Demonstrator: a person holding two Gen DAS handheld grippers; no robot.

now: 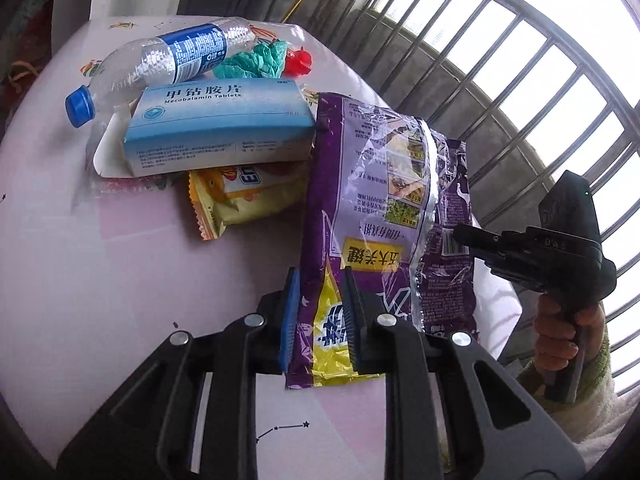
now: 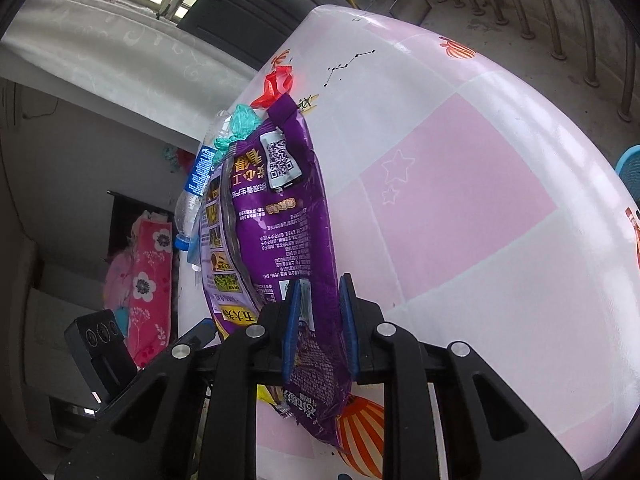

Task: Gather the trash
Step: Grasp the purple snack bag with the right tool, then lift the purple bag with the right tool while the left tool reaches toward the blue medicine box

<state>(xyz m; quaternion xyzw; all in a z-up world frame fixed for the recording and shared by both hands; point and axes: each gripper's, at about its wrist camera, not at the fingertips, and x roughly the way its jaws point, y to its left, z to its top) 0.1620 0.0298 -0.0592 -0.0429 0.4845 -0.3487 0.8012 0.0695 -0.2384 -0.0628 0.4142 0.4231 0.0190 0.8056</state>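
A purple and yellow snack bag (image 1: pixel 384 208) lies on the pink and white table (image 1: pixel 120 264). My left gripper (image 1: pixel 320 316) is shut on its near end. My right gripper (image 2: pixel 320 324) is shut on its other side edge; it shows in the left wrist view (image 1: pixel 460 236) touching the bag's right edge. The bag (image 2: pixel 276 208) stands on edge in the right wrist view. Behind it lie a blue medicine box (image 1: pixel 220 128), a clear bottle with blue cap (image 1: pixel 160 64), a yellow wrapper (image 1: pixel 236 200), green crumpled plastic (image 1: pixel 256 60) and a red scrap (image 1: pixel 298 62).
A window with metal bars (image 1: pixel 520 92) runs along the right past the table edge. A blue basket rim (image 2: pixel 630 168) shows beyond the table at right. Pink floral fabric (image 2: pixel 148 280) lies on the floor side at left.
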